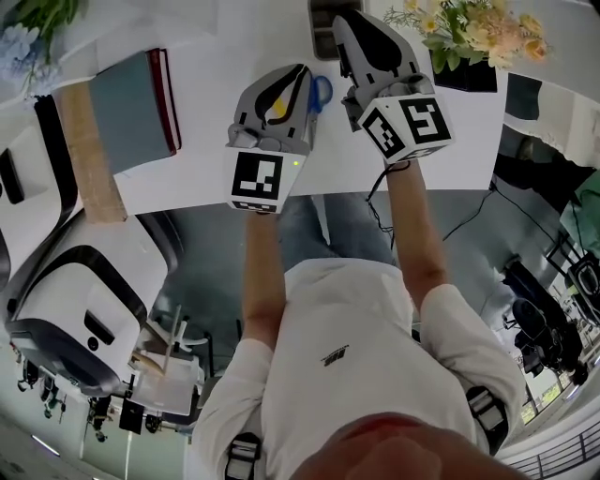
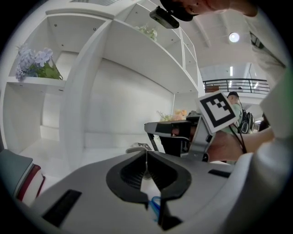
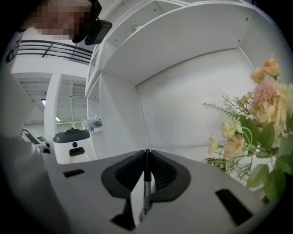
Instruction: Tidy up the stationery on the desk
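The right gripper point(image 3: 146, 154) clenched a pen point(image 3: 145, 197), seemingly mid-carry. The left gripper point(image 2: 146, 154) sat closed, scissors point(image 1: 322, 91) at its three o'clock. Next, probably, the pen needed a home.

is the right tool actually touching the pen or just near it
Touching. The right gripper view shows the right tool with its jaws closed on the pen, one pad pressing against each side of it.

We see a white tabletop point(image 1: 202, 112). On it are a grey book point(image 1: 131, 108) with a dark red spine at left, blue-handled scissors point(image 1: 322, 91) mid-table, and pale flowers point(image 1: 473, 28) far right.
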`<action>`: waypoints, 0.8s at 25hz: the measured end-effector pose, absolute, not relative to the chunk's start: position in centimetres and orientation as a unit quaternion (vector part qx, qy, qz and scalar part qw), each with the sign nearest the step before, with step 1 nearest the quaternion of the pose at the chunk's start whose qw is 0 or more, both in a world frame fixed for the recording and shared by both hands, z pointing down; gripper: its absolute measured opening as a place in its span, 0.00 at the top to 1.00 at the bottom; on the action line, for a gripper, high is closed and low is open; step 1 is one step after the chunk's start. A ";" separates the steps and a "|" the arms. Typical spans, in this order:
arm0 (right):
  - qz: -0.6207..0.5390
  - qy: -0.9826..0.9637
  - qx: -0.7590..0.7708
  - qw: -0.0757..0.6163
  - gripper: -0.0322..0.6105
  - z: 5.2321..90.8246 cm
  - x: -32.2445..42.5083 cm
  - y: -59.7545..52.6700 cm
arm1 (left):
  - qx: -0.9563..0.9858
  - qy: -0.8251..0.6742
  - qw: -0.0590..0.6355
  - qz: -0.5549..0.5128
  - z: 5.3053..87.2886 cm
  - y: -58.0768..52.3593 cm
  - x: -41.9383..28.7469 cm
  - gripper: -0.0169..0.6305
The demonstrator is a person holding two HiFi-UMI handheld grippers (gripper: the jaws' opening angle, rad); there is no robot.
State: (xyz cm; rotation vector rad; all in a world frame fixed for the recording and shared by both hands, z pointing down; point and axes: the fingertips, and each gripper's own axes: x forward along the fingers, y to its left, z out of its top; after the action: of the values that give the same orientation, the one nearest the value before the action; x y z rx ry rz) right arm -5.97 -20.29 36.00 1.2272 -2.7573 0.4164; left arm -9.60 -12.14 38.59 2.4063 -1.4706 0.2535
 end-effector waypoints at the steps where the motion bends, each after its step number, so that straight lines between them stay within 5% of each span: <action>1: 0.133 -0.904 0.403 0.044 0.90 36.0 -6.1 -20.5 | 0.840 -0.512 0.155 0.088 38.6 -12.3 -9.5 0.97; 12: 0.095 -0.903 0.419 -0.015 0.90 35.6 -7.1 -23.1 | 0.842 -0.511 0.152 0.086 38.6 -13.8 -9.8 0.97; 20: 0.103 -0.900 0.421 0.040 0.86 39.7 -7.6 -22.6 | 0.838 -0.514 0.161 0.089 39.7 -13.3 -10.2 0.97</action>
State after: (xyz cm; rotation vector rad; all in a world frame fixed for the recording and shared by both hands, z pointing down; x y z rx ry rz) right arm -7.56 -22.57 39.72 1.2900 -2.7594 0.3167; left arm -10.19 -13.31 39.66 2.3938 -1.4667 0.2553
